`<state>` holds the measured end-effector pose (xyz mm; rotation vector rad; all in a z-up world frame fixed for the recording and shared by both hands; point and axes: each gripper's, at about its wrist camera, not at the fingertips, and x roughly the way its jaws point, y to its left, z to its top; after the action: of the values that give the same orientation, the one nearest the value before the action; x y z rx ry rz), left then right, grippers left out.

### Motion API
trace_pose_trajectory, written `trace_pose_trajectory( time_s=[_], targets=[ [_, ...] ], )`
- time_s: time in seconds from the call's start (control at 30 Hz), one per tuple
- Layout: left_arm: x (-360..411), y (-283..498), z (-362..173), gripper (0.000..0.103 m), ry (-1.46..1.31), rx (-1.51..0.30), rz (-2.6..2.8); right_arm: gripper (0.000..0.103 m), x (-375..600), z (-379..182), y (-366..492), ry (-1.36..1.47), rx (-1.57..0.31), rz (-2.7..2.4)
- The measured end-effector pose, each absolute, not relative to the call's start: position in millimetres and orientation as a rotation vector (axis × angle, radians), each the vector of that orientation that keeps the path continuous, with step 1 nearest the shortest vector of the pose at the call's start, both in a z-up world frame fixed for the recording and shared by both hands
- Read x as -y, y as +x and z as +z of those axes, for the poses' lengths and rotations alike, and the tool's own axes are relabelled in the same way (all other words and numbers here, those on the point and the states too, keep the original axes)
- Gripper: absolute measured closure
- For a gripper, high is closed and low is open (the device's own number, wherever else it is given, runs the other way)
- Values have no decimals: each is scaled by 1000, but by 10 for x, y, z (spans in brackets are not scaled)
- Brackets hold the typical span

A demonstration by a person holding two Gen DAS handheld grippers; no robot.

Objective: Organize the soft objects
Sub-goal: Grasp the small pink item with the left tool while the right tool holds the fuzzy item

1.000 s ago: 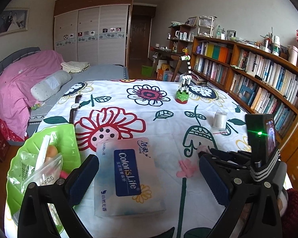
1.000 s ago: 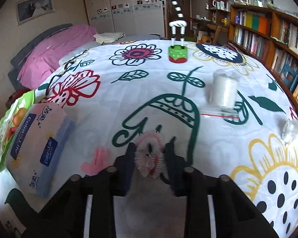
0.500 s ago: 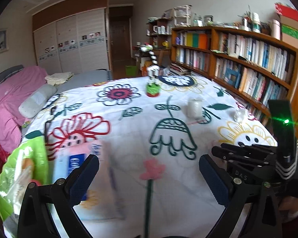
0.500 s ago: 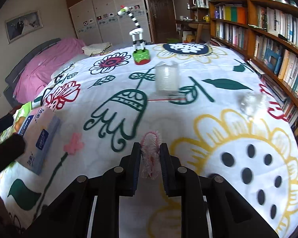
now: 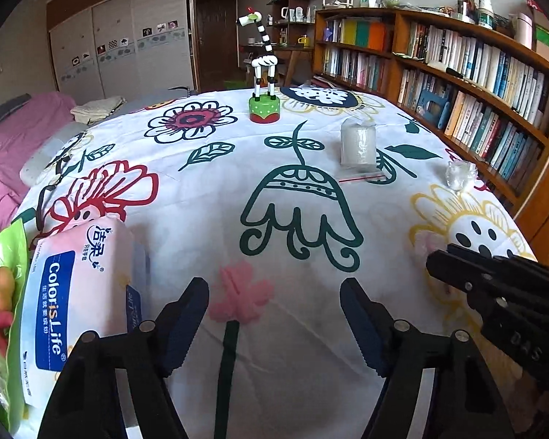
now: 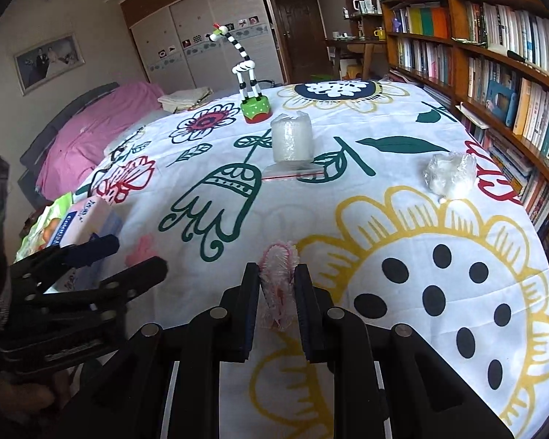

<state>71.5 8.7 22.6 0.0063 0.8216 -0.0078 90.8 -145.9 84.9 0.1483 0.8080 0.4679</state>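
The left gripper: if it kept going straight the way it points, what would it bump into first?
Most likely the flowered tablecloth, near its pink flower print. The left gripper angles down, jaws closing with nothing between them.

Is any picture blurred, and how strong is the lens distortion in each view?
Left wrist view: sharp; the fisheye bends the bookshelf and rounds the tablecloth. Right wrist view: sharp too, same bending; dark corners in both.

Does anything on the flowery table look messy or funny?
Mostly tidy. The tissue pack pokes over the table's left edge, partly on a green bag. The zebra toy stands upright.
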Motion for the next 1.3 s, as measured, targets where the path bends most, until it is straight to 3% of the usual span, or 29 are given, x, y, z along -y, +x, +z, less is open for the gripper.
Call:
trace_pose_trajectory(
  time_s=[0.1,0.17,0.27,0.33,0.4,0.47,1.17,1.23,1.3],
  targets=[
    [-55,760,184,27,34,-821,4,83,1455,856,889,157,-802,480],
    [-48,817,124,38,26,-844,-20,83,1467,860,884,165,-798,484],
    [-87,829,91,41,4,-852,-12,83,1499,870,874,175,-790,481],
    [-133,814,109,50,-13,-848,-3,83,1525,870,873,185,-787,477],
    [-191,797,126,65,-31,-842,15,83,1541,864,880,194,-789,477],
    [-223,788,127,71,-42,-837,21,83,1545,858,882,197,-789,478],
    [-81,758,105,69,-19,-832,-26,83,1558,792,893,204,-794,470],
    [-84,745,107,72,-21,-827,-30,83,1554,785,892,202,-794,470],
    [-75,700,143,87,-11,-799,-23,83,1556,789,890,203,-791,467]
  ],
)
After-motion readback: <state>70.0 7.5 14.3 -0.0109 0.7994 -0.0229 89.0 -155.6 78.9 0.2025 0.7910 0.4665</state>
